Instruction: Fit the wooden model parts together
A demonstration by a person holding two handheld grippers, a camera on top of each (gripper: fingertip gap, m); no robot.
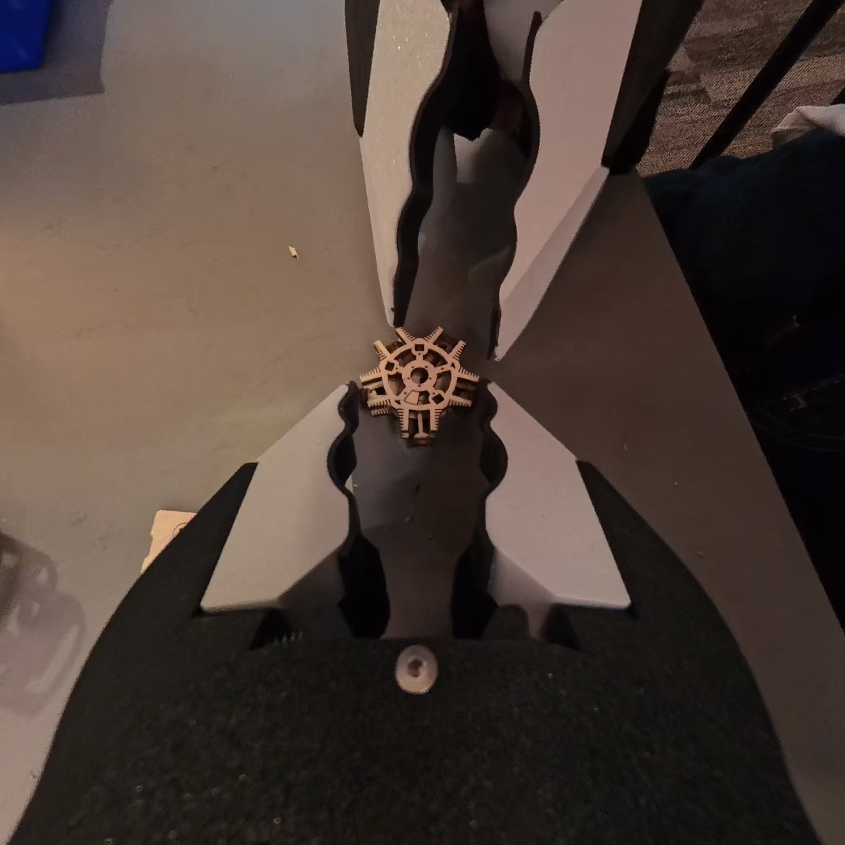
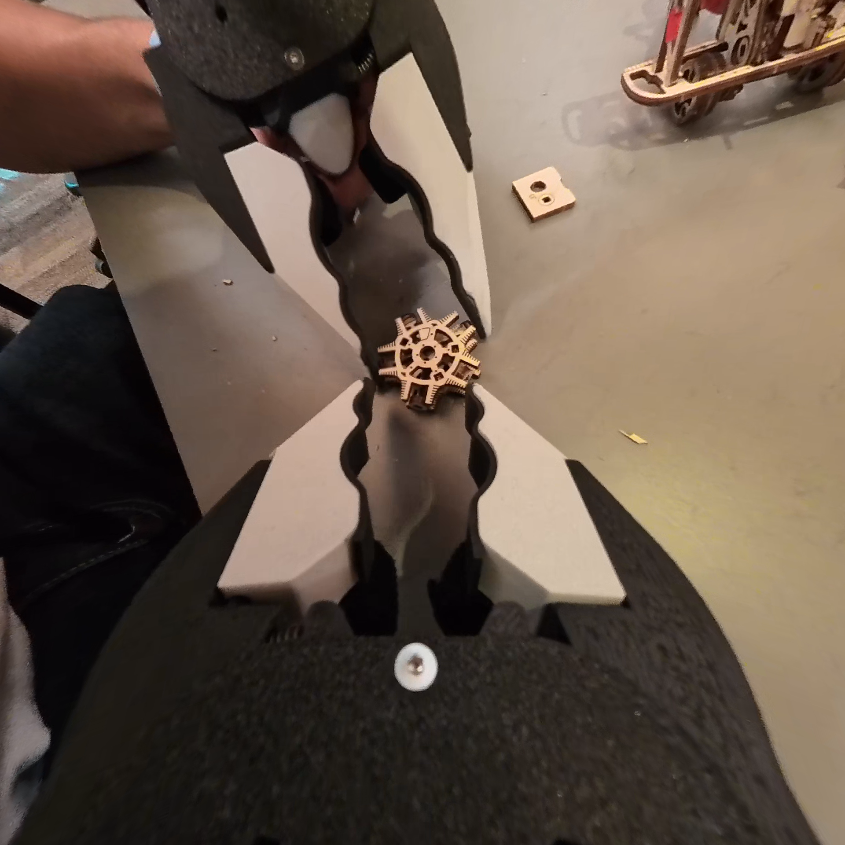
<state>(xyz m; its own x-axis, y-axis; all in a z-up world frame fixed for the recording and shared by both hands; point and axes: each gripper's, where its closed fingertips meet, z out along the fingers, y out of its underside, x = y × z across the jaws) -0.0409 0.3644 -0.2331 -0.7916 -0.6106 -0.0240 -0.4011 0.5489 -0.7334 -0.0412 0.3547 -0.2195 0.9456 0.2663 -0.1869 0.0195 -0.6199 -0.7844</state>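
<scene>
A small round wooden part with comb-like spokes (image 1: 418,382) sits between two grippers that face each other over the grey table (image 1: 183,274). My left gripper (image 1: 418,389) closes on its two sides from below in the left wrist view. My right gripper (image 2: 420,386) meets the same part (image 2: 427,361) from the opposite side, its fingertips (image 2: 475,388) against the part's edge. The left gripper also shows at the top of the right wrist view (image 2: 425,350), and the right gripper at the top of the left wrist view (image 1: 446,336).
A square wooden plate with holes (image 2: 543,194) lies to the right. A built wooden wheeled model (image 2: 731,55) stands at the far right. A wood splinter (image 2: 633,437) lies nearby. A person's forearm (image 2: 68,91) and dark-trousered leg (image 2: 68,434) are at the table edge (image 2: 151,366). My two grippers' fingertips are within a few centimetres of each other. It is some 7 cm from my right tips to the wood splinter (image 2: 633,437).
</scene>
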